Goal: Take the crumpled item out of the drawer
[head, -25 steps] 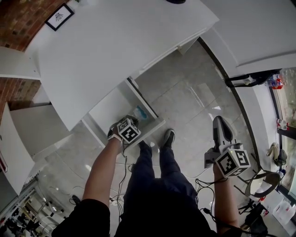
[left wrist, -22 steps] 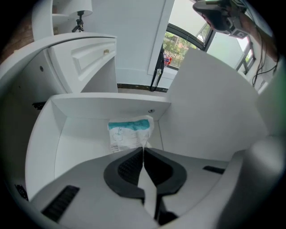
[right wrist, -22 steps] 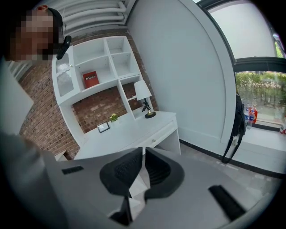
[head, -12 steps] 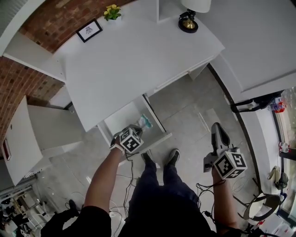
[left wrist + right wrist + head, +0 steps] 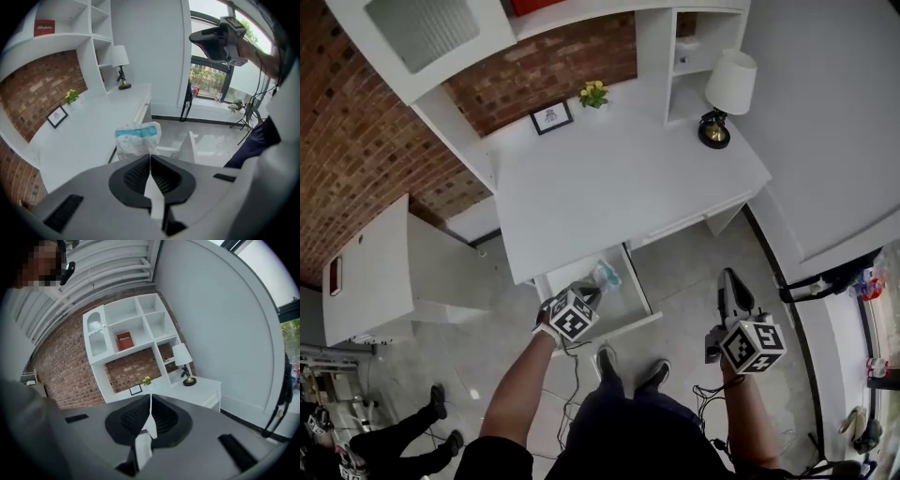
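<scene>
- Brick wall (image 5: 356, 141) at the back, grey tiles underfoot, and a white desk (image 5: 619, 187) stands against the bricks.
- Along the desk's back edge sit a small framed picture (image 5: 551, 117) and a pot of yellow flowers (image 5: 594, 93). A white-shaded lamp (image 5: 727, 89) stands at the desk's right end.
- Under the desk's front edge the drawer (image 5: 630, 298) stands pulled out toward the person.
- The left gripper (image 5: 589, 292) reaches over the drawer, just in front of the desk's front edge. Its jaws are pressed together, pinching the lower edge of the crumpled item (image 5: 606, 275).
- It's white plastic with teal print. In the left gripper view the crumpled item (image 5: 137, 139) stands up from the tips of the left gripper (image 5: 150, 157), with the desk's front edge behind it.
- From above it shows over the back of the drawer, close to the desk's front edge. Whether it hangs free of the drawer floor cannot be told.
- The right gripper (image 5: 727, 279) hangs over the floor off the desk's right front corner, well apart from the drawer.
- In its own view the right gripper (image 5: 150, 397) has its jaws closing, almost meeting, with nothing between them. Beyond them are the white shelves (image 5: 140, 329) above the desk.
- The person's shoes (image 5: 607, 359) are planted in front of the desk, just before the drawer.
</scene>
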